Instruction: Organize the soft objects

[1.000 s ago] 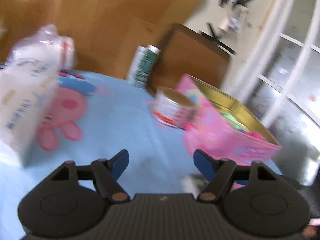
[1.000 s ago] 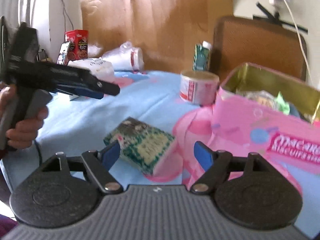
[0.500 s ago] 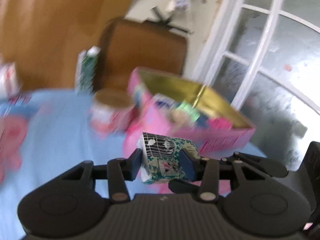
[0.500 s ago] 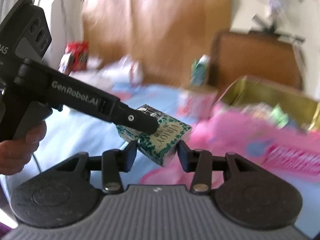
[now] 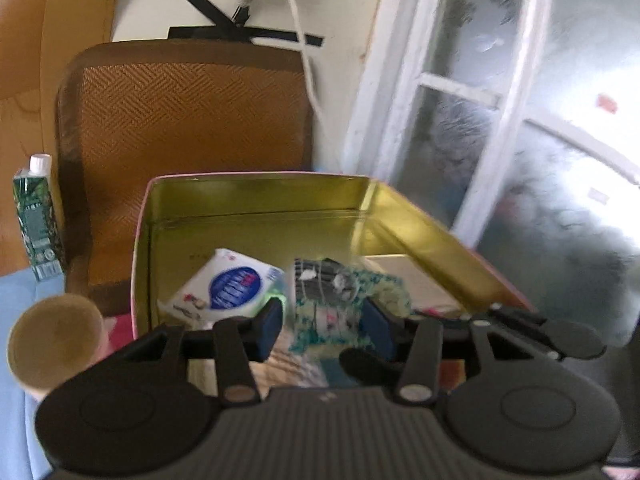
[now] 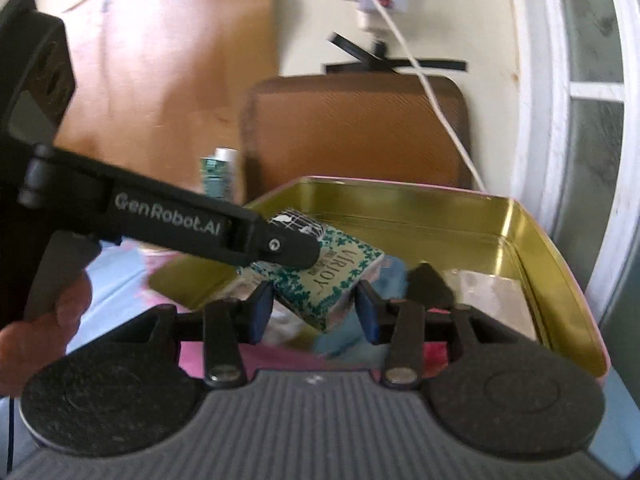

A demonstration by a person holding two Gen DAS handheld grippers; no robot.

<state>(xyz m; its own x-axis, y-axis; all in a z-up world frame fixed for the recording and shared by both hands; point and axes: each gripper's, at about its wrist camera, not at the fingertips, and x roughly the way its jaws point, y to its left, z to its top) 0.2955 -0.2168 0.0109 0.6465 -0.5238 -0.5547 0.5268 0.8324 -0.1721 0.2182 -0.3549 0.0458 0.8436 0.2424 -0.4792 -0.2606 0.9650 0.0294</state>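
Green tissue pack hangs over the pink tin

The left tongs (image 5: 322,326) reach in over the open pink tin box with the gold inside (image 5: 248,200). Between their blue pads sits the small green-and-white soft tissue pack with leaf print (image 5: 340,292). These tongs have just been opening a little, and there seems to be a small gap beside the left pad, so it is hard to tell if they still squeeze the pack.

The right tongs (image 6: 316,312) have closed in too. Their blue pads sit on both sides of the same pack (image 6: 328,276), at its lower corner. The pack is tilted, and it is up above the things in the tin.

Just past the left tongs, a white soft pack with a blue oval label (image 5: 230,286) lies inside the tin. Off to their left stand a round paper tube (image 5: 54,340) and a green carton with a white cap (image 5: 36,216). A brown woven chair back (image 5: 188,120) stands behind the tin. A hand (image 6: 48,328) holds the left tongs' grip.
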